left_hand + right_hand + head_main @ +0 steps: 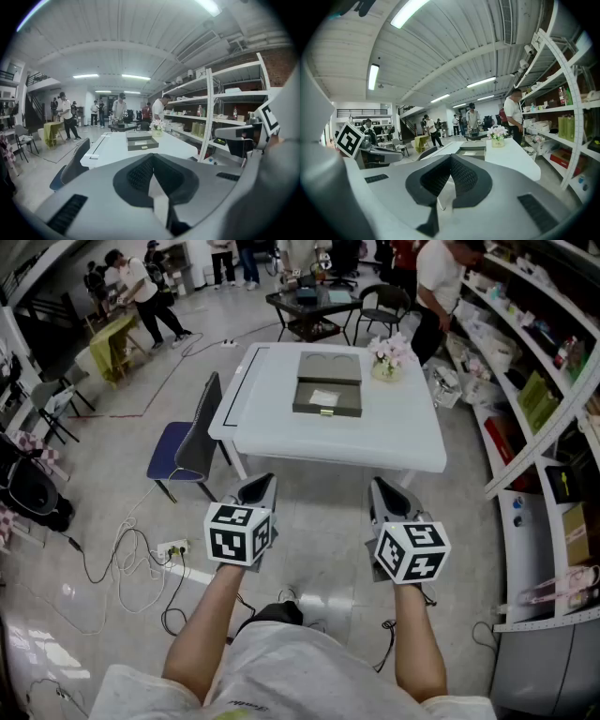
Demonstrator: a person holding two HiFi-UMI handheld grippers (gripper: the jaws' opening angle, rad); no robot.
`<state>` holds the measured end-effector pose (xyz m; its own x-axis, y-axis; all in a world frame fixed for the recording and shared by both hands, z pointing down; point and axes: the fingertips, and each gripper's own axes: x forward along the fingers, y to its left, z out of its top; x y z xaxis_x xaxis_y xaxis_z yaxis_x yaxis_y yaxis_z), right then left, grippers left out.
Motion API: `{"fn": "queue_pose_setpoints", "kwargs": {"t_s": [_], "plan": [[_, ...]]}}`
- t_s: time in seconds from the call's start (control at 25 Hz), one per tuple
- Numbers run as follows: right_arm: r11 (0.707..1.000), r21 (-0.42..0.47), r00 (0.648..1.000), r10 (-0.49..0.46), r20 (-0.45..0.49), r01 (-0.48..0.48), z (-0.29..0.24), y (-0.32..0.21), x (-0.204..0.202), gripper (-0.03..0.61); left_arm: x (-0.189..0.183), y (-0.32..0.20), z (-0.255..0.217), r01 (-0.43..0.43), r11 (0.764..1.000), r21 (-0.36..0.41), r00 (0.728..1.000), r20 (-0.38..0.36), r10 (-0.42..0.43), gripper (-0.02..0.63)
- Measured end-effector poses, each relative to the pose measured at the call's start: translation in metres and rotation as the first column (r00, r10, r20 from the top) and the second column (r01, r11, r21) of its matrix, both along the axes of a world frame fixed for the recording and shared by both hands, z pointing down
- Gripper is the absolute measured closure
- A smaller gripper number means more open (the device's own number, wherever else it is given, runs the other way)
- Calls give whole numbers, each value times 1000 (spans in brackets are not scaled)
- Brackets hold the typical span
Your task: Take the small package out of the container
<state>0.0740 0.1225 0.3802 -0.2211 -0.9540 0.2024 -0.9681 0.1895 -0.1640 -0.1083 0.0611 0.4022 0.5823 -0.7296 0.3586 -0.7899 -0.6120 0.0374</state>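
Observation:
A dark olive container (327,385) lies open on the white table (394,432), its lid folded back. Inside it rests a small white package (323,397). Both grippers hang in the air well short of the table's near edge, over the floor. My left gripper (258,486) is shut with nothing in it, and my right gripper (384,488) is shut and empty as well. The left gripper view looks past the closed jaws (153,157) to the container (142,142) far ahead. Beyond the right gripper's closed jaws (451,157), the container (472,150) also lies far off.
A pot of pink flowers (387,357) stands on the table right of the container. A blue chair (192,442) sits at the table's left side. Shelving (544,381) runs along the right wall. Cables and a power strip (169,549) lie on the floor to the left. Several people stand in the background.

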Motion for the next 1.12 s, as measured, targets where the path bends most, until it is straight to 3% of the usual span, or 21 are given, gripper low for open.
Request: {"fn": "queue_pose_setpoints", "kwargs": {"t_s": [0.6,0.84,1.12], "plan": [[999,-16,999,36,-1,-36,13,-65,32,574,36,-67,12,-29,1000,-12,1000,1,29,612],[999,-29,1000,31,-4,-31,18,-117,38,513,43,-122,19,-37,999,-22,999,1,37,612],[997,-67,1000,28,-9,-29,26,-184,47,488,52,-188,29,-52,997,-51,999,12,53,611]]}}
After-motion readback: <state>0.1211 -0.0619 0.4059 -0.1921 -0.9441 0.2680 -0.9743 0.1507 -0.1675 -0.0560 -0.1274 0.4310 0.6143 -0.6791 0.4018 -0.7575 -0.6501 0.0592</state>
